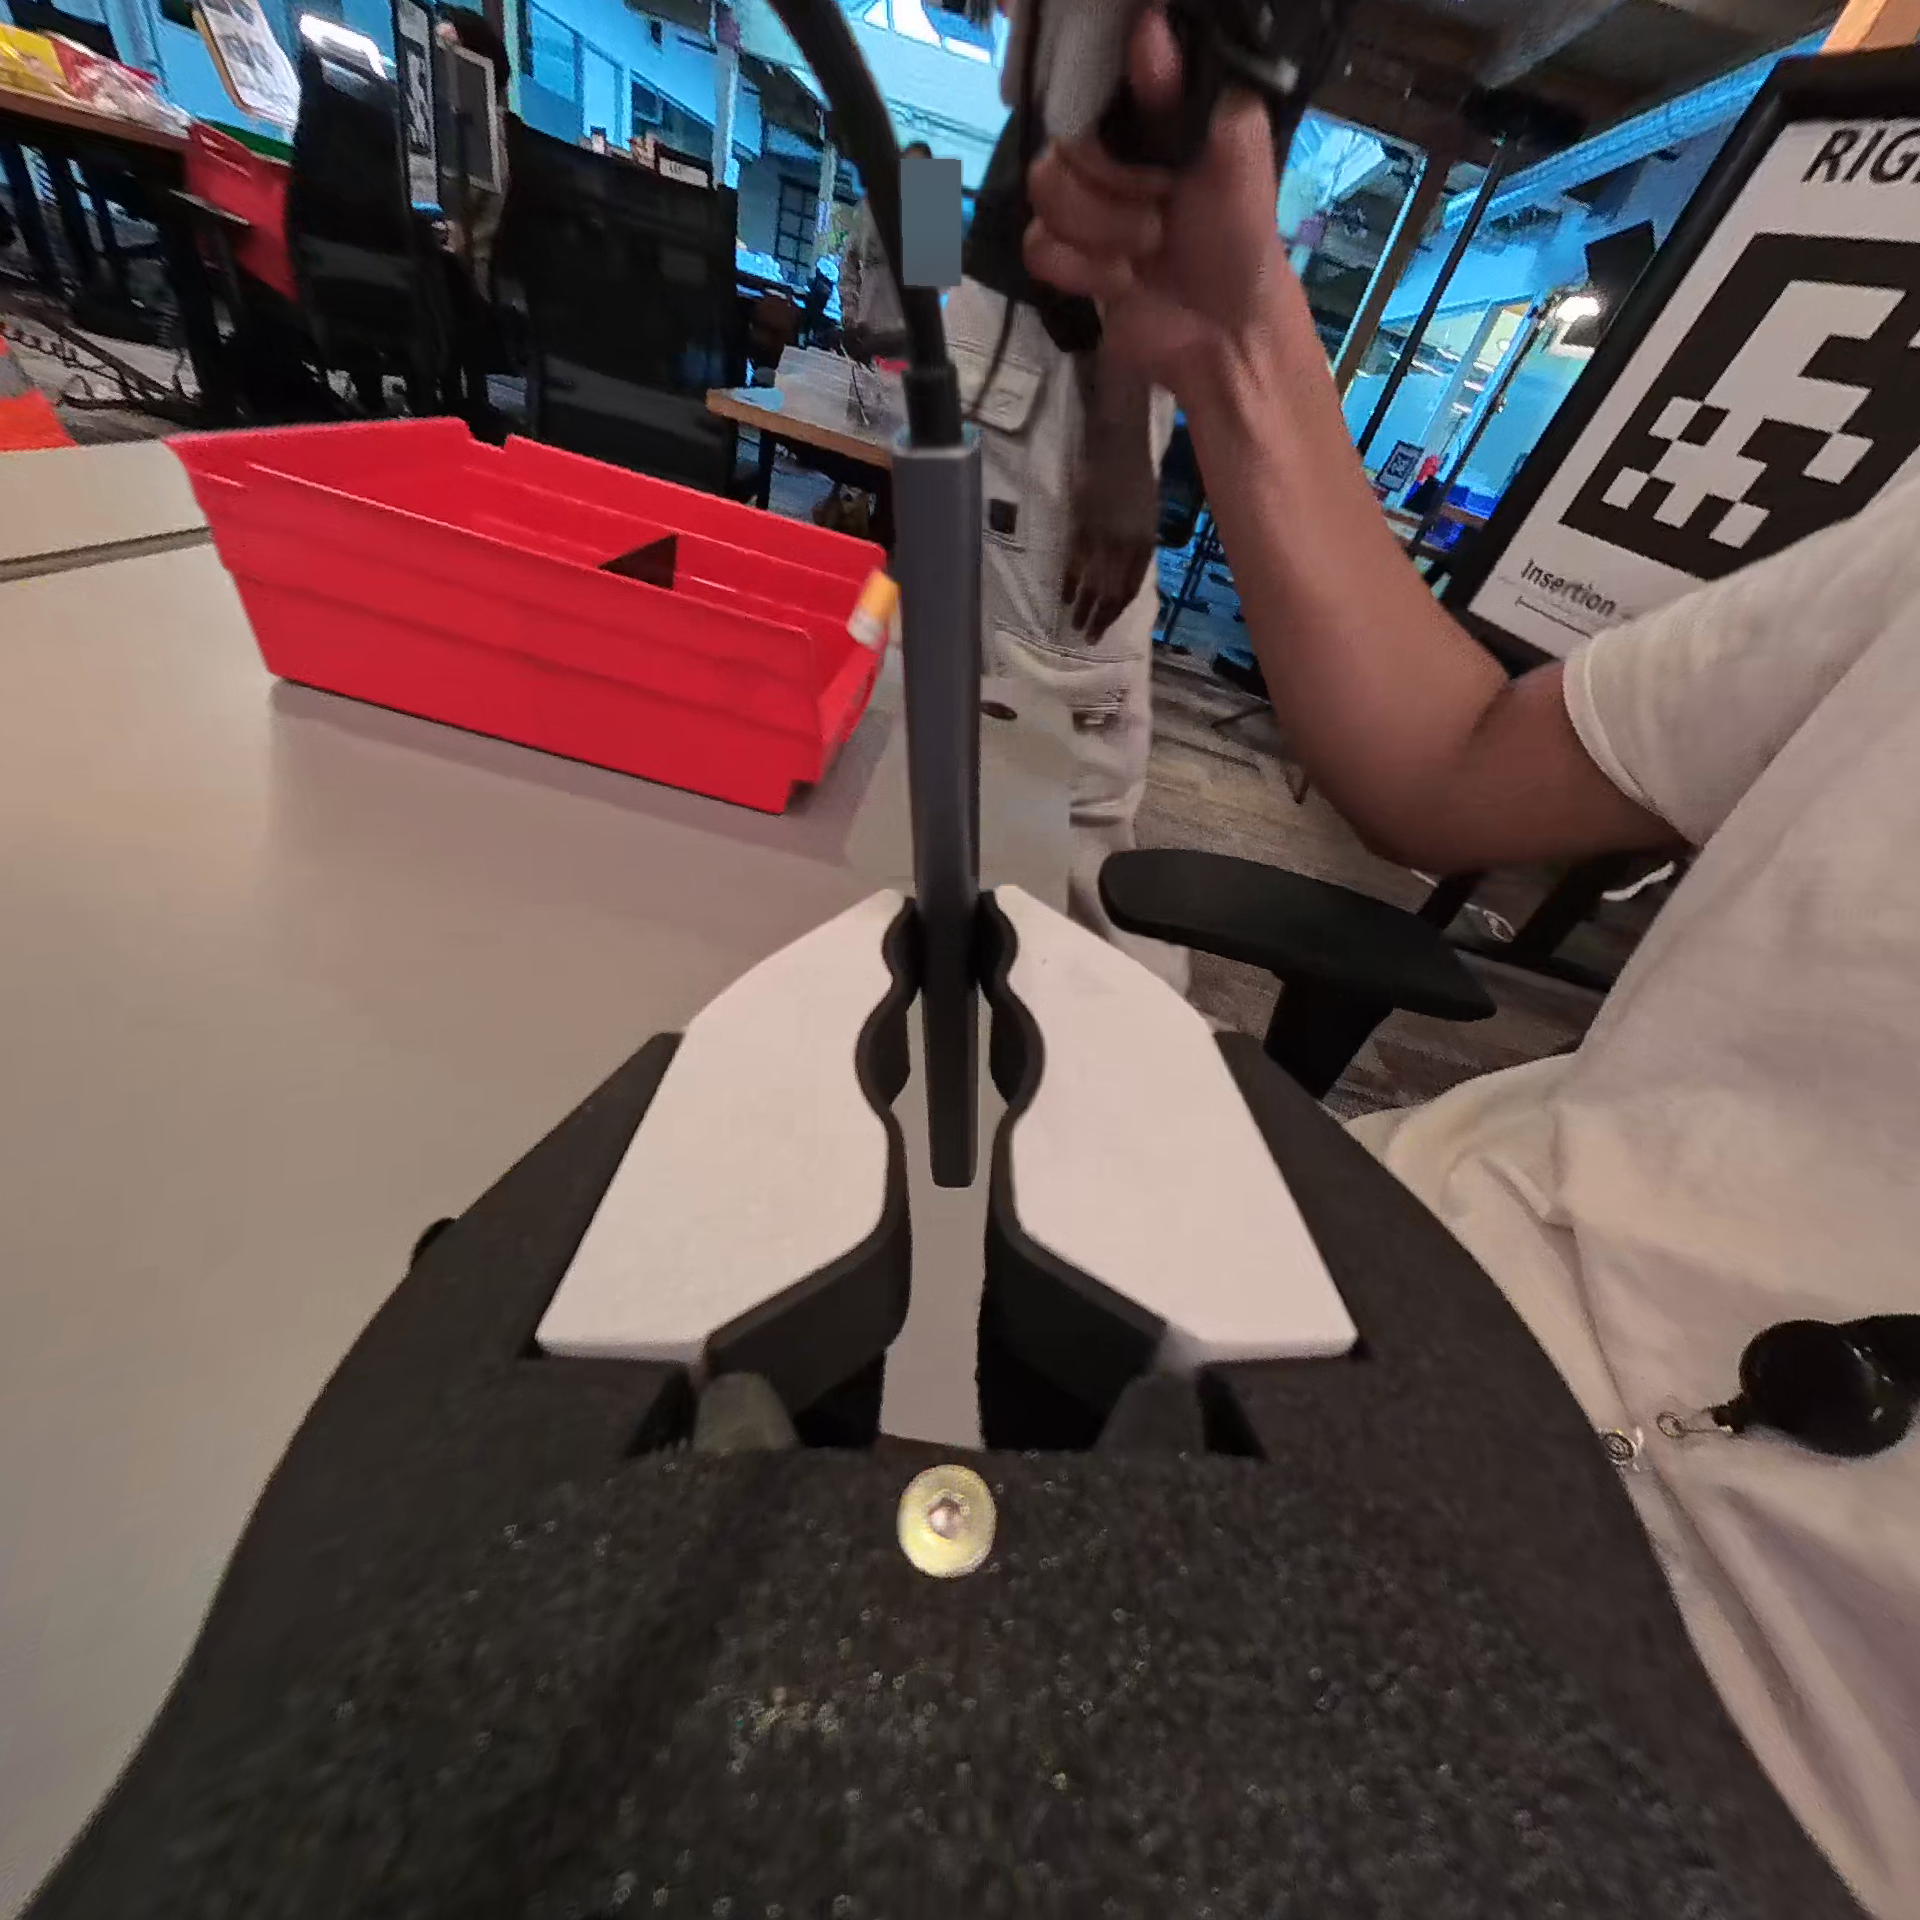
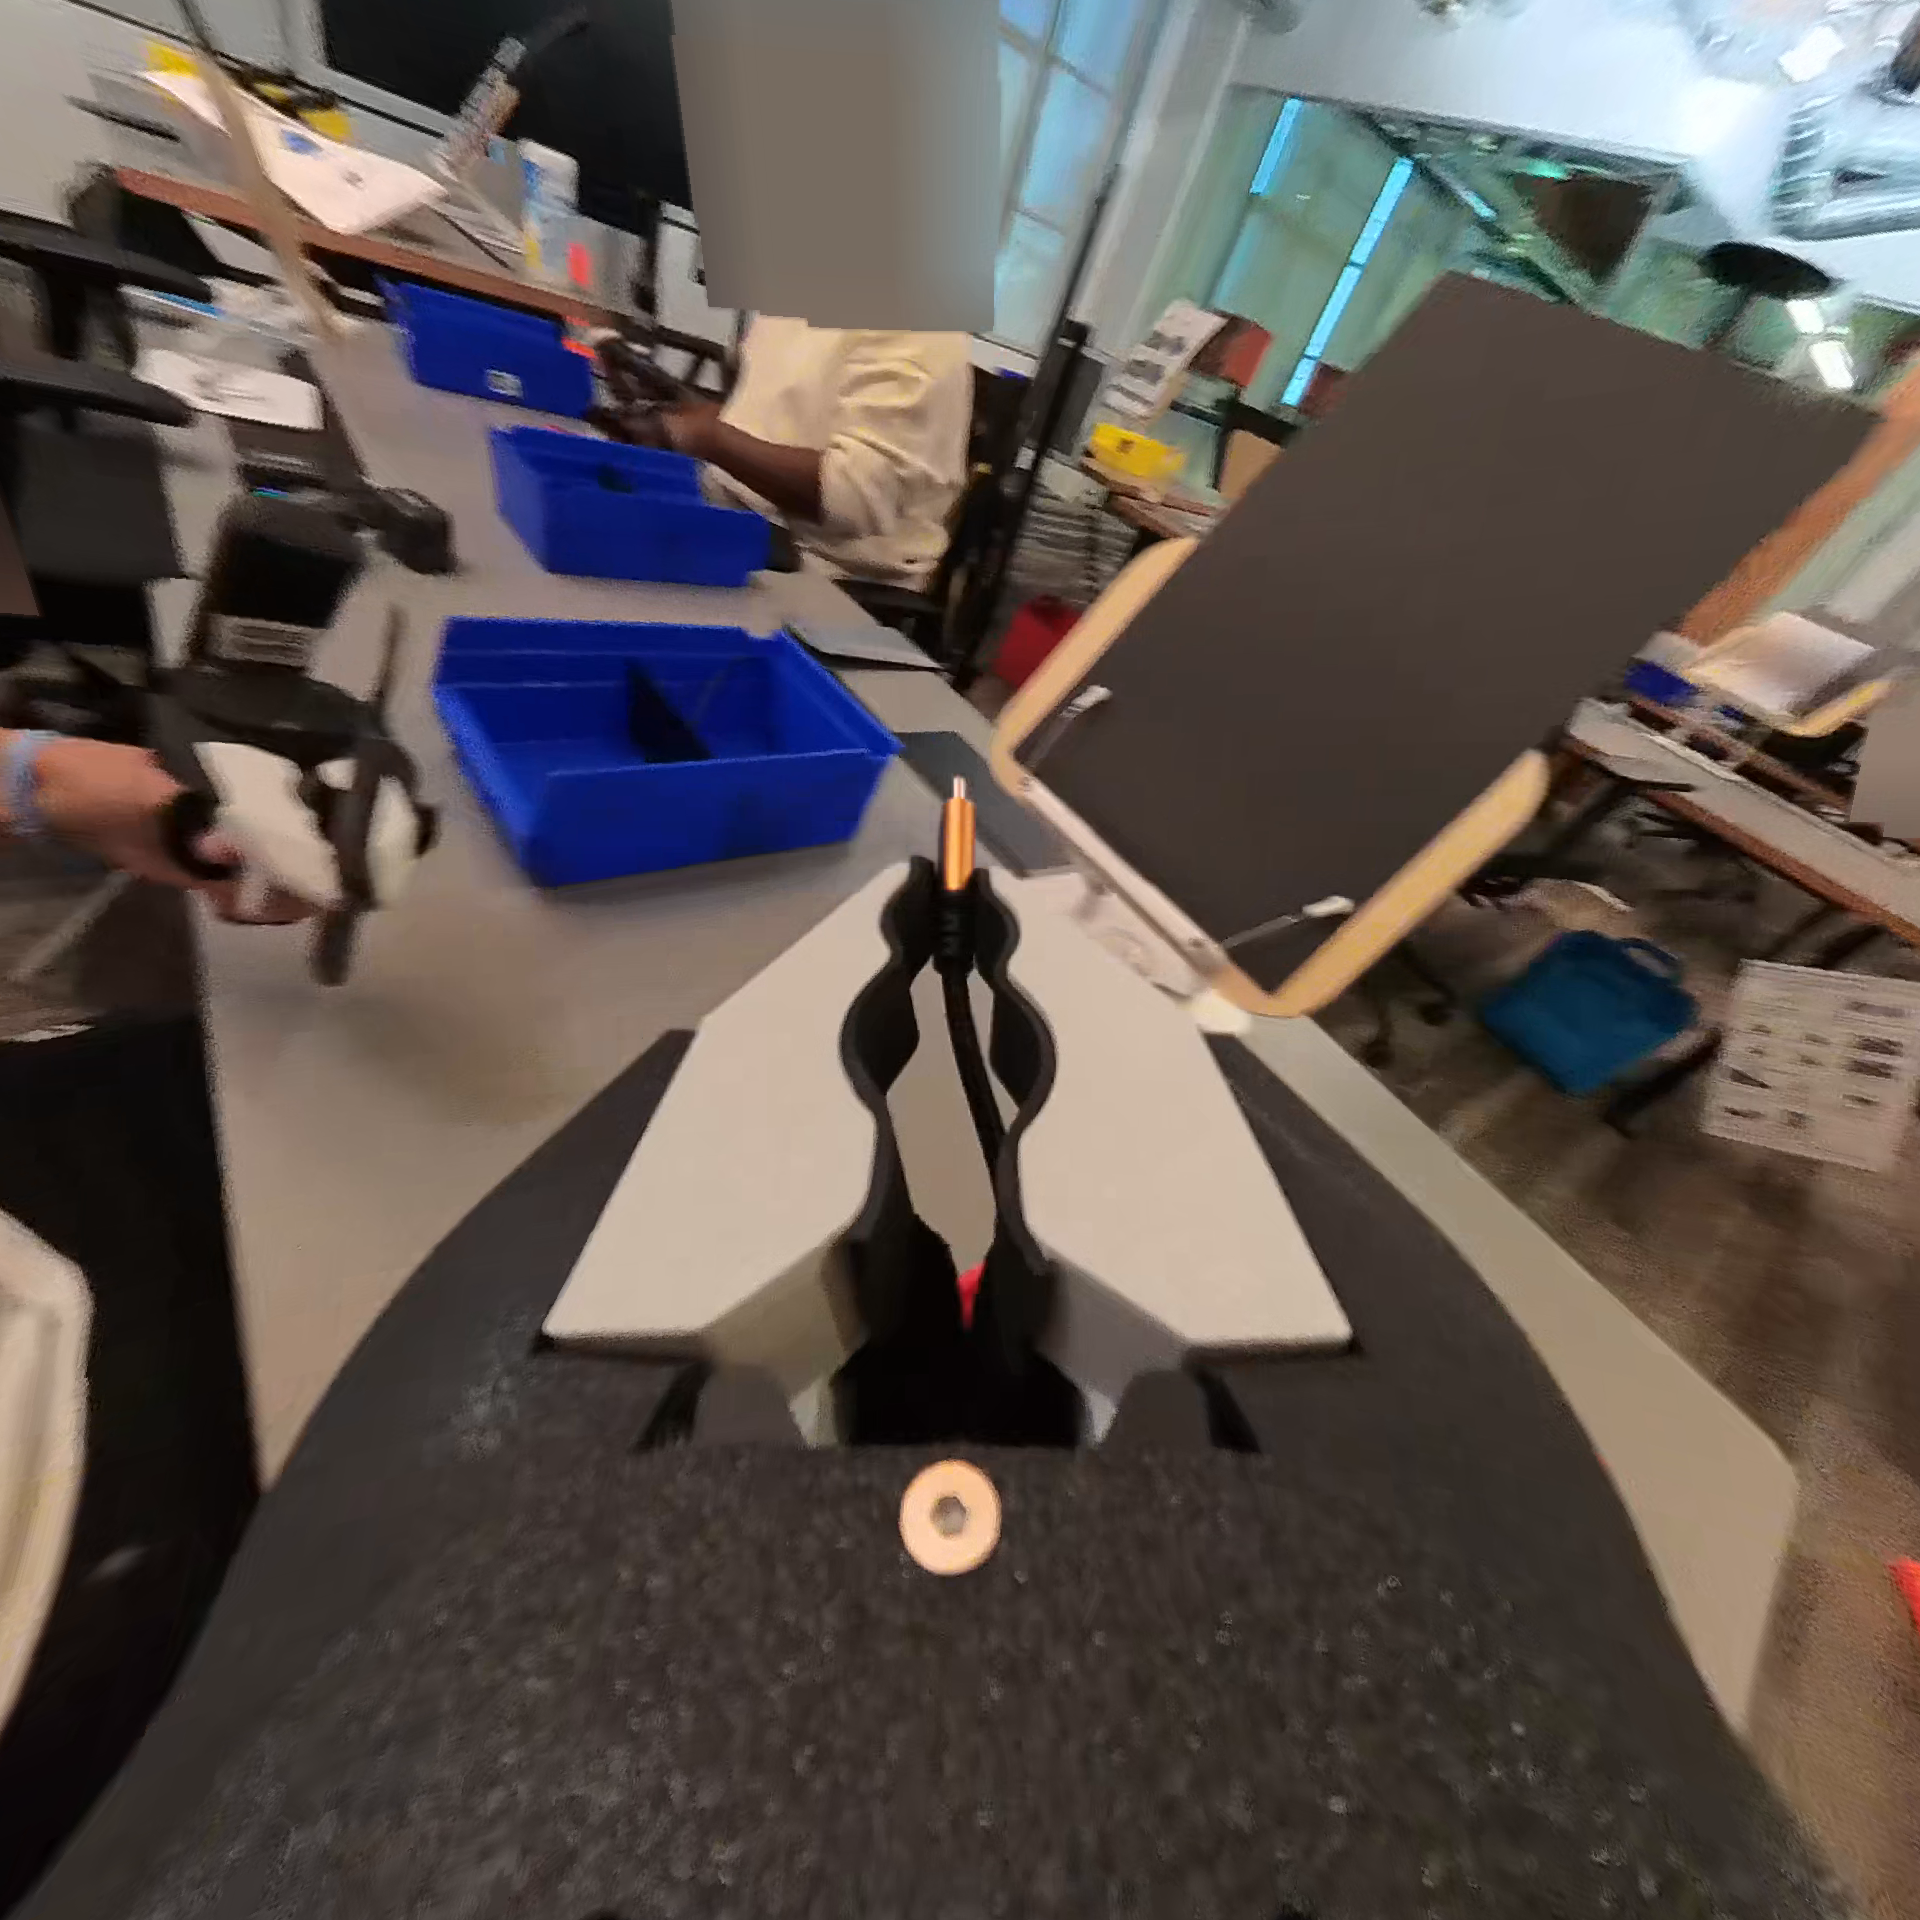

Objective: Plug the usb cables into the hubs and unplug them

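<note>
The grey bar-shaped adapter [image 1: 940, 790] stands at the centre of the left wrist view, upright, its lower part pinched between the fingers of the left gripper [image 1: 943, 925]. A black cable [image 1: 847, 125] leaves its top end and arcs toward the upper edge of the frame. The hold low on the body leaves the upper end and the cable free, which I judge to be the reason for it.

In the right wrist view the right gripper [image 2: 950, 883] has its fingers pressed together on a black cord just behind an orange plug [image 2: 957, 844], whose small metal tip points forward beyond the fingertips. The grip close behind the plug appears meant to keep the tip steady and exposed.

A person's hand [image 1: 1122, 239], upper centre-right in the left wrist view, grips a dark handle; whether this is the right gripper's handle cannot be told for certain.

The pale grey bench [image 1: 312, 987] carries a red bin [image 1: 520, 644] in the upper left of that view. In the right wrist view a blue bin [image 2: 665, 748] with a divider sits left of centre, with a dark panel on a pale wooden frame [image 2: 1455, 665] to the right. Behind is a workshop with further benches, blue bins and seated persons; that view is somewhat blurred.
</note>
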{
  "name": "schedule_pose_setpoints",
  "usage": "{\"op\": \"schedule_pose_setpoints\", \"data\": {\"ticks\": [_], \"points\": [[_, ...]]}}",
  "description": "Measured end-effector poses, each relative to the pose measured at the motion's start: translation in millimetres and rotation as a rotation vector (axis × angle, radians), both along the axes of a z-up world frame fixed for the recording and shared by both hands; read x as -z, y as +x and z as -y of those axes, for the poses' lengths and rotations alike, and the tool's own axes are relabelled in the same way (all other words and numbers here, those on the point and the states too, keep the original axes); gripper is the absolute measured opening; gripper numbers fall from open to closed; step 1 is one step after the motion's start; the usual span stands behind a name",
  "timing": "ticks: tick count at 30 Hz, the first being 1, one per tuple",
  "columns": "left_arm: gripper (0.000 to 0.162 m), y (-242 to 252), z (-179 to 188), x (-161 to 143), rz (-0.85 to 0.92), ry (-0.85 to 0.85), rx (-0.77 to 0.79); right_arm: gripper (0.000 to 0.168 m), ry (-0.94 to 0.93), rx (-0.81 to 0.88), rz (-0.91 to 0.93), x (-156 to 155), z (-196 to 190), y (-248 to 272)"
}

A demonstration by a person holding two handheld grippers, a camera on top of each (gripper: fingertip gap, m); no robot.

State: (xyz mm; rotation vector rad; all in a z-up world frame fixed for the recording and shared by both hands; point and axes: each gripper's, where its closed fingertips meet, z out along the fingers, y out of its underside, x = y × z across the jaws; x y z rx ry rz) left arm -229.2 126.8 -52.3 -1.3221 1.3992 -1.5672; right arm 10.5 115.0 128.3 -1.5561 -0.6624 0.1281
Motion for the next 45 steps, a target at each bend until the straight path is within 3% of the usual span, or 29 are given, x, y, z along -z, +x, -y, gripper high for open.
{"op": "schedule_pose_setpoints", "data": {"ticks": [2,4,6,8,12,15,18,23,25,27,31,35,37,38,39,41,43,45], "points": [[0.01,2,2,7,-0.025,-0.001,0.009,0.005,-0.009,0.045,-0.047,7,-15,25],[0.01,3,4,10,-0.035,-0.016,0.024,0.006,-0.083,0.088,-0.115,39,-36,50],[0.01,3,6,13,-0.049,-0.022,0.033,0.005,-0.193,0.168,-0.171,94,-58,80],[0.01,3,6,15,-0.062,-0.005,0.023,0.005,-0.445,0.16,-0.217,164,-67,87],[0.01,3,3,15,-0.068,0.006,-0.001,0.006,-0.787,0.297,0.163,271,-60,115],[0.01,4,1,16,-0.072,-0.003,-0.011,0.025,-0.919,0.323,0.22,300,-58,118],[0.01,4,-1,17,-0.076,-0.007,-0.014,0.04,-0.866,0.31,0.203,287,-66,113],[0.01,3,-2,19,-0.082,-0.01,-0.017,0.038,-0.588,0.335,0.148,199,-75,104],[0.01,3,-2,20,-0.085,-0.017,-0.016,0.036,-0.48,0.212,0.058,160,-71,58],[0.01,5,-2,21,-0.085,-0.023,-0.015,0.04,-0.464,-0.029,-0.061,140,-54,-17],[0.01,8,1,22,-0.088,-0.025,-0.002,0.043,-0.48,-0.43,-0.253,141,-18,-164],[0.01,9,7,20,-0.082,-0.022,0.02,0.045,-0.473,-0.505,-0.306,166,-22,-236],[0.01,9,11,19,-0.081,-0.021,0.034,0.037,-0.508,-0.544,-0.33,172,-24,-252],[0.01,9,13,20,-0.084,-0.019,0.042,0.012,-0.509,-0.581,-0.326,171,-21,-256],[0.01,9,14,20,-0.079,-0.016,0.039,0.008,-0.487,-0.589,-0.315,170,-22,-257],[0.014,9,10,15,-0.048,-0.014,-0.002,0.008,-0.458,-0.556,-0.3,165,-27,-250],[0.039,7,8,9,-0.023,-0.021,-0.027,0.008,-0.444,-0.492,-0.272,156,-34,-227],[0.049,2,7,5,-0.003,-0.025,-0.026,0.008,-0.395,-0.419,-0.261,133,-40,-192]]}}
